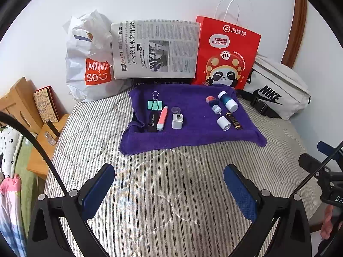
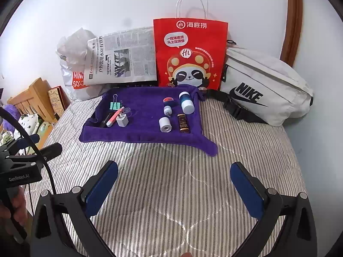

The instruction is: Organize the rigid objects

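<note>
I am holding both tongs over the grey-striped quilted bedcover [image 1: 163, 192], well short of the purple terry towel [image 1: 193, 132] lying further away. The left gripper [image 1: 169, 190] is standing spread wide with nothing between its blue pads, and the right gripper [image 2: 174, 187] is standing spread the same way, also bare. On the towel's left I am seeing a mint-green binder clip [image 1: 154, 104], a black flat case with script lettering [image 1: 152, 122], a pink-and-white pen-shaped tube [image 1: 162, 118] and a white cube charger plug [image 1: 178, 121], lying close together. On the right are sitting a teal bottle with white caps [image 1: 228, 101], a small red-capped vial [image 1: 211, 100], a white cylinder cap [image 1: 223, 123] and a dark brown tube [image 1: 234, 120].
</note>
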